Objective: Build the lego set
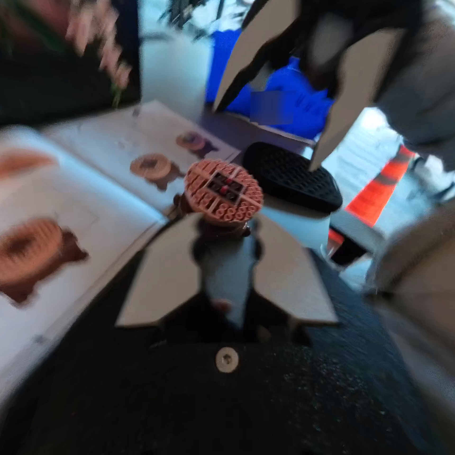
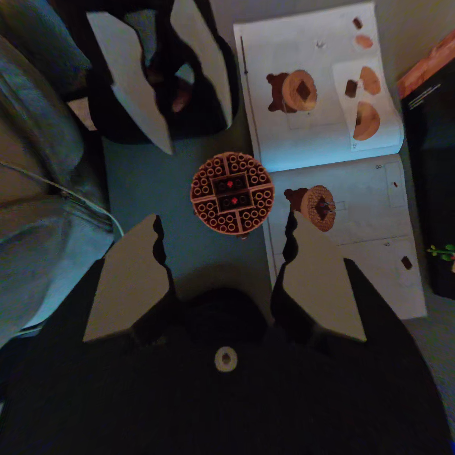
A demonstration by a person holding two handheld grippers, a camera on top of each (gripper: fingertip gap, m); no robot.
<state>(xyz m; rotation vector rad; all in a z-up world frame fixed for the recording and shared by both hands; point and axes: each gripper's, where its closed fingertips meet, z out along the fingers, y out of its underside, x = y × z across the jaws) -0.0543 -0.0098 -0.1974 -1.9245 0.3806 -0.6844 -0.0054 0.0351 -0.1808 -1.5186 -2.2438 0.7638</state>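
**brickfan:** Two grippers, and neither one was clamped on anything, right?

**rigwatcher:** Yep. Your left gripper [image 1: 227, 221] had its fingers partly apart, and the round tan brick model [image 2: 231, 194] stood on the table [image 2: 147, 187] just past its tips. From above I could see table between the tips and the disc, so no squeeze. Your right gripper [image 2: 224, 216] hung over the model with its jaws spread wide, gripping nothing.

**brickfan:** And around the model?

**rigwatcher:** From your right wrist view, the open instruction booklet [image 2: 320, 152] lay at 3 o'clock, just beside it, with a dark box [image 2: 433, 147] farther out. The left gripper was at 11 o'clock. In the left view, a white cylinder with a black mesh top [image 1: 290, 177] sat at 2 o'clock.
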